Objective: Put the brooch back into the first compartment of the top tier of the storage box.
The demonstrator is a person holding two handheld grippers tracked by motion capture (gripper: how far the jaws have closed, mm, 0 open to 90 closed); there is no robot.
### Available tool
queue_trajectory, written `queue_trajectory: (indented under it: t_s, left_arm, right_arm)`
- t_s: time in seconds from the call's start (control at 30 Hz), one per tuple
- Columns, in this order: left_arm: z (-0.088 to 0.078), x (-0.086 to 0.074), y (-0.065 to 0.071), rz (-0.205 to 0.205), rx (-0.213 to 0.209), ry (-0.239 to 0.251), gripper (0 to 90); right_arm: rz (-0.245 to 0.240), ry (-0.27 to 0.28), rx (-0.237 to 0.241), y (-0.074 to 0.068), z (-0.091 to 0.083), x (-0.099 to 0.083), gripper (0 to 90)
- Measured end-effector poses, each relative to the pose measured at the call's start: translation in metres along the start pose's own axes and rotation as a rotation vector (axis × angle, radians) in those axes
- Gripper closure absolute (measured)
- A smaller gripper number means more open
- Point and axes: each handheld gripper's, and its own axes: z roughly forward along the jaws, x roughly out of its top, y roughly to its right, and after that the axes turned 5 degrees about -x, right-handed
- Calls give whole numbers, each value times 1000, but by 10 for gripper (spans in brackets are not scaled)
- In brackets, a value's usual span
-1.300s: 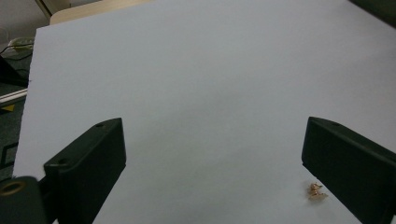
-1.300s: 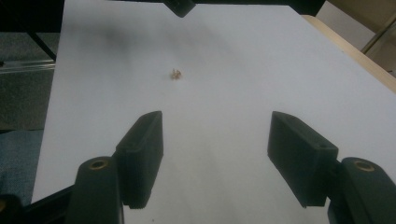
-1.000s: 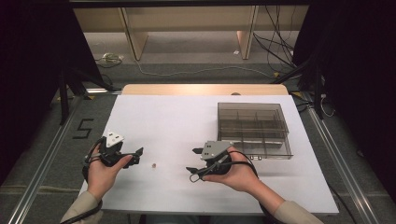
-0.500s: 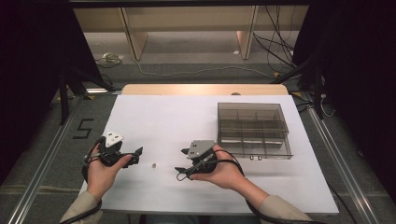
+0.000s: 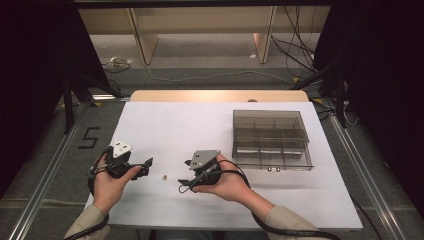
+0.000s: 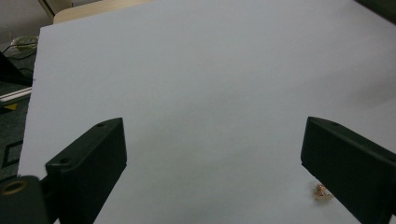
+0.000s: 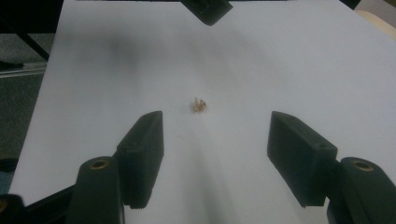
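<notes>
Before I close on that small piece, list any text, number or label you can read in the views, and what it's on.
"5": dark figure marked on the grey floor left of the table.
No readable text on the compartment box, the small gold piece, the left gripper or the right gripper.

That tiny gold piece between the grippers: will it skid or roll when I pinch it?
The gold piece looks tiny and irregular, so probably light and unlikely to roll. On the smooth white sheet it may skid. The right gripper's wide-open jaws could nudge it.
</notes>
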Motion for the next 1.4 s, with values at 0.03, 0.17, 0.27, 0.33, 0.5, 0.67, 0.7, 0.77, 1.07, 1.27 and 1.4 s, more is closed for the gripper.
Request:
queue_trajectory:
  t_s: [0.03, 0.17, 0.27, 0.33, 0.5, 0.67, 0.7, 0.77, 1.07, 1.27, 1.4]
  left_arm:
    - [0, 0, 0, 0, 0, 0, 68]
    - [0, 0, 0, 0, 1, 0, 68]
    - [0, 0, 0, -4, 0, 3, 69]
    - [0, 0, 0, -6, 2, 5, 69]
    - [0, 0, -1, -2, 3, -1, 71]
    - [1, 0, -1, -8, 11, 3, 80]
    - [1, 0, -1, -6, 11, 1, 80]
    - [1, -1, -1, -6, 12, -1, 80]
    - [1, -1, -1, -5, 14, -2, 80]
    - [1, -1, -1, -7, 13, -3, 81]
    - [1, -1, -1, -7, 14, -4, 82]
  right_arm:
    - [-2, -1, 0, 0, 2, 1, 376]
    - [3, -3, 3, -1, 11, 3, 376]
    - [11, -9, 9, -2, 17, 4, 377]
    - [8, -11, 10, -2, 20, 4, 378]
    - [13, -17, 14, -2, 29, 5, 381]
    - [21, -23, 19, -3, 38, 5, 387]
    - [22, -23, 19, -2, 39, 5, 388]
    - [28, -24, 19, -2, 42, 4, 389]
    - [36, -39, 24, -2, 55, 7, 398]
    - [30, -50, 37, -4, 66, 7, 413]
    - [25, -58, 42, -4, 73, 8, 423]
